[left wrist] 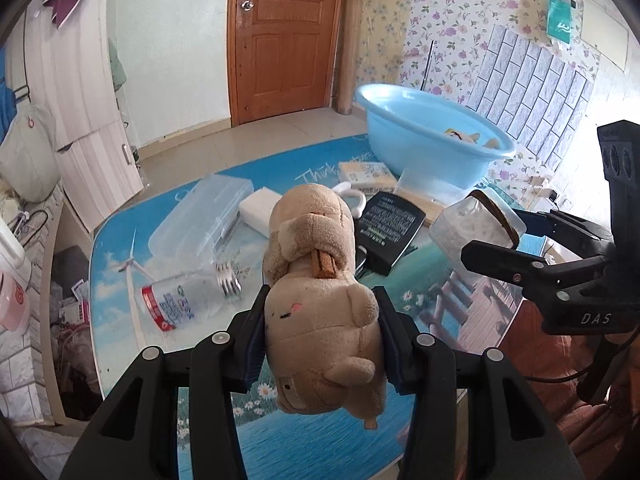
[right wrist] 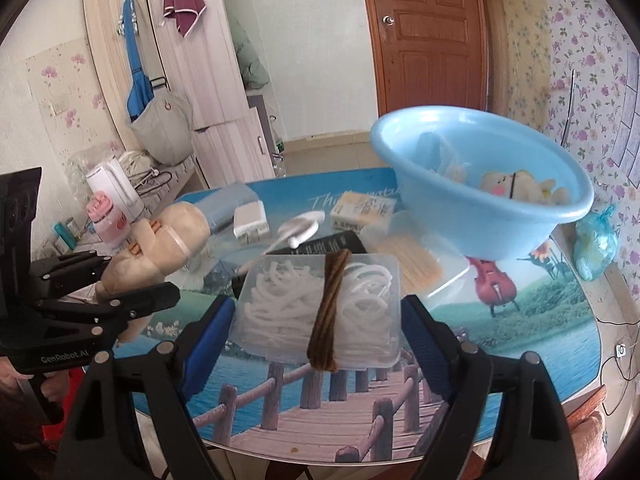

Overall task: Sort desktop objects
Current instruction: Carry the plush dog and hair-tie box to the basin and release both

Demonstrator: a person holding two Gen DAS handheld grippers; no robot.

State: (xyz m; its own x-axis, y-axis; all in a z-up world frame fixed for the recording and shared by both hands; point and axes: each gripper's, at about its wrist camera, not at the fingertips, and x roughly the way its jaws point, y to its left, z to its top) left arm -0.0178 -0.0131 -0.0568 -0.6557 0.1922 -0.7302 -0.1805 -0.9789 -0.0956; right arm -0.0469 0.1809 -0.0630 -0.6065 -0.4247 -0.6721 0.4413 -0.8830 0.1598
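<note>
My left gripper is shut on a tan plush toy, held above the picture-printed table; the same plush toy shows at the left of the right wrist view. My right gripper is shut on a clear plastic box of white cords wrapped with a brown band, seen too as the clear plastic box in the left wrist view. A light blue basin stands at the table's far right, holding another plush toy and some clear items.
On the table lie a clear case, a tipped plastic bottle, a white adapter, a black device, a yellow packet, a white hook and wooden sticks. A blue bag sits at the right edge.
</note>
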